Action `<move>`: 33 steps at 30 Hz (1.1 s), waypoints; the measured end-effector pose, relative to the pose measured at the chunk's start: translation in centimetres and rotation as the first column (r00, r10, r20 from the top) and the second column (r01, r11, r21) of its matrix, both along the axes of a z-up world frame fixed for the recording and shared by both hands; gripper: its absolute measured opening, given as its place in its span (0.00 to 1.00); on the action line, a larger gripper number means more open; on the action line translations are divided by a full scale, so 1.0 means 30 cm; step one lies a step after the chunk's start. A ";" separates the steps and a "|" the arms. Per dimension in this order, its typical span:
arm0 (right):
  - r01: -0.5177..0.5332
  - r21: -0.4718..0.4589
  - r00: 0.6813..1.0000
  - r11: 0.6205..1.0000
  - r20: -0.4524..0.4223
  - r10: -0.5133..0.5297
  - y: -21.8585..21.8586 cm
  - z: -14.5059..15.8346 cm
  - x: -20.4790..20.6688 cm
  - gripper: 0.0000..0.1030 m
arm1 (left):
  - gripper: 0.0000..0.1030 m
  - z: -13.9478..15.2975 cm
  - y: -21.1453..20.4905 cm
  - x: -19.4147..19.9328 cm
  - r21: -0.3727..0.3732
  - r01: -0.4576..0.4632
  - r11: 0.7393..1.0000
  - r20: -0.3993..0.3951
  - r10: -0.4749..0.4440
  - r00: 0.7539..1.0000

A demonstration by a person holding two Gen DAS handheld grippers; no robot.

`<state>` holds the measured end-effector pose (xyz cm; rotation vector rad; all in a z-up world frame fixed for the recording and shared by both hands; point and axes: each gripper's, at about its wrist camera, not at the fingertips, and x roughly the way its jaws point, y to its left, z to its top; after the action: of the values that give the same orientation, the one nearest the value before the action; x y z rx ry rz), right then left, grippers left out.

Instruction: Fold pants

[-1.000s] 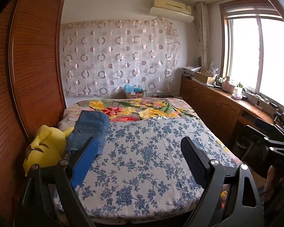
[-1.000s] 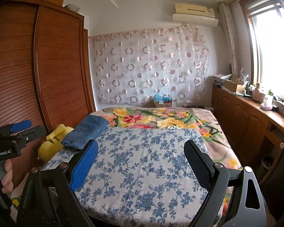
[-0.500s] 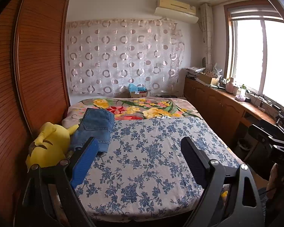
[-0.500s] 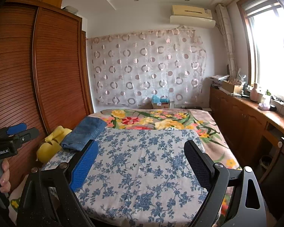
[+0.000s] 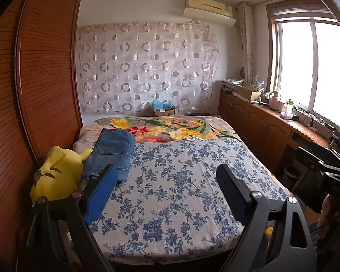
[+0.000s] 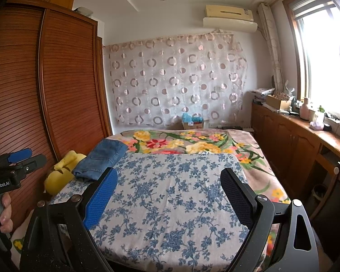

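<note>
Folded blue denim pants (image 5: 112, 153) lie on the left side of the bed, next to a yellow plush toy; they also show in the right wrist view (image 6: 102, 158). My left gripper (image 5: 166, 189) is open and empty, held back from the bed's near end, well away from the pants. My right gripper (image 6: 168, 192) is open and empty too, over the near end of the blue flowered sheet (image 6: 170, 204). The left gripper body shows at the left edge of the right wrist view (image 6: 11, 170).
A yellow plush toy (image 5: 56, 172) rests against the wooden wardrobe (image 5: 22, 113) on the left. A flowered blanket (image 5: 161, 129) covers the far end of the bed. Wooden cabinets (image 5: 272, 131) with clutter run under the window on the right. A cardboard box (image 5: 164, 111) stands behind the bed.
Both grippers have lifted and drawn back a little, so the bed sits lower and smaller in both views. The pants have not moved. Both grippers stay open.
</note>
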<state>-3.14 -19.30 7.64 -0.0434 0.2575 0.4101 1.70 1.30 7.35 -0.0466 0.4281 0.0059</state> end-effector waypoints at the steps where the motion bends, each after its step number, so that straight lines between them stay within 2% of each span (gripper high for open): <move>1: 0.001 0.000 1.000 1.000 -0.001 -0.001 0.001 -0.001 0.000 0.90 | 0.87 0.000 0.000 0.000 0.000 0.001 1.000 0.000 -0.001 1.000; 33: 0.000 0.004 1.000 1.000 0.001 0.000 0.015 -0.009 -0.006 0.90 | 0.87 -0.003 -0.015 -0.003 0.002 0.000 1.000 0.000 0.000 1.000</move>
<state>-3.33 -18.86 7.38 -0.0398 0.2561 0.4106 1.60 0.84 7.27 -0.0448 0.4278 0.0063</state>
